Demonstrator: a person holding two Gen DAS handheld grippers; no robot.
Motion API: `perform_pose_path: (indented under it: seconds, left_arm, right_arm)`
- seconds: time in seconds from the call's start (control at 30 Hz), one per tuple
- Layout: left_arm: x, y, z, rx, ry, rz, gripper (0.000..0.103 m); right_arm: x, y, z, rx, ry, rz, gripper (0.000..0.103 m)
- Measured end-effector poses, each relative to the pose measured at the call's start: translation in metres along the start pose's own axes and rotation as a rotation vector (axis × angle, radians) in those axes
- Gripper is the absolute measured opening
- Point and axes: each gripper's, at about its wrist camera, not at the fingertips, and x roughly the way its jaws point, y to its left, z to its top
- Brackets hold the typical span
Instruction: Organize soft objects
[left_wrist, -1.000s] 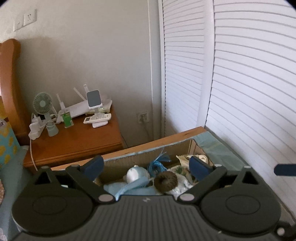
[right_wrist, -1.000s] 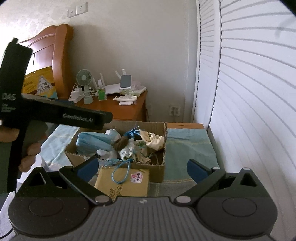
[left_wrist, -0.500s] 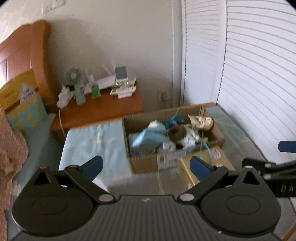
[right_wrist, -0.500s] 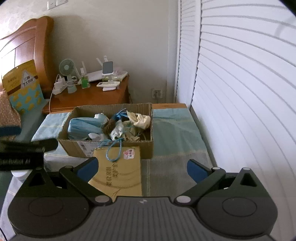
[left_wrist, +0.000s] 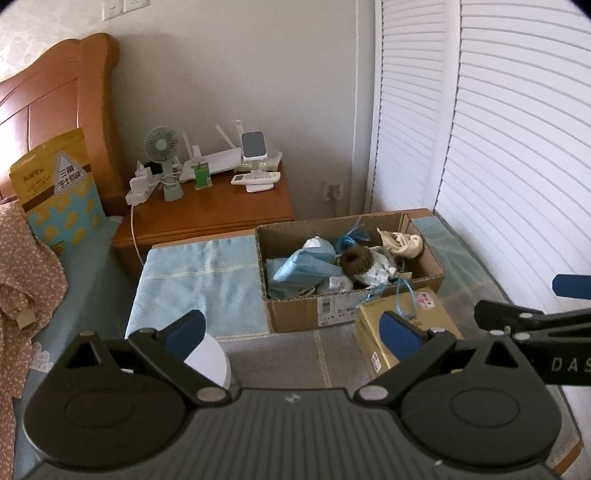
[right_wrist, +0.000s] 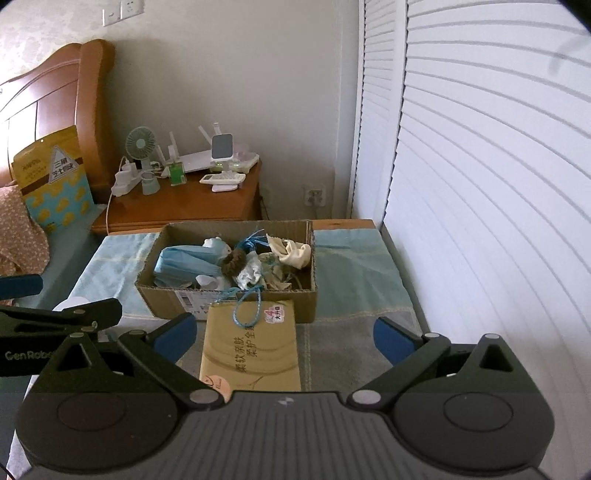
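A cardboard box (left_wrist: 291, 317) (right_wrist: 162, 295) on the bed holds several soft things: a light blue bundle (left_wrist: 306, 266) (right_wrist: 184, 262), a brown fuzzy ball (left_wrist: 356, 260) (right_wrist: 233, 261), a cream cloth (left_wrist: 400, 242) (right_wrist: 293, 253) and blue cord (right_wrist: 247, 314). A flat yellow-brown pack (left_wrist: 406, 325) (right_wrist: 251, 347) lies in front of the box. My left gripper (left_wrist: 293, 334) is open and empty, held back from the box. My right gripper (right_wrist: 284, 334) is open and empty above the pack.
A wooden nightstand (left_wrist: 207, 218) (right_wrist: 184, 206) with a small fan, router and remote stands behind the box. A white round object (left_wrist: 210, 360) lies at the left. Louvred doors (right_wrist: 480, 184) run along the right. A headboard, a yellow bag and a dotted cloth are at the left.
Both grippers have pulled back and up from the box. The left one had been right over the box contents; now the whole box and pack show. Both stayed open.
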Motion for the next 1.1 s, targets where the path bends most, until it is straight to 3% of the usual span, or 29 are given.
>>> perform_pose_path:
  seconds: [1.1]
  left_arm:
    - [0.0007,-0.0017,-0.0004,0.003,0.002,0.01,0.1]
  right_arm:
    - [0.0007,-0.0012,0.0004,0.007,-0.005,0.004,0.103]
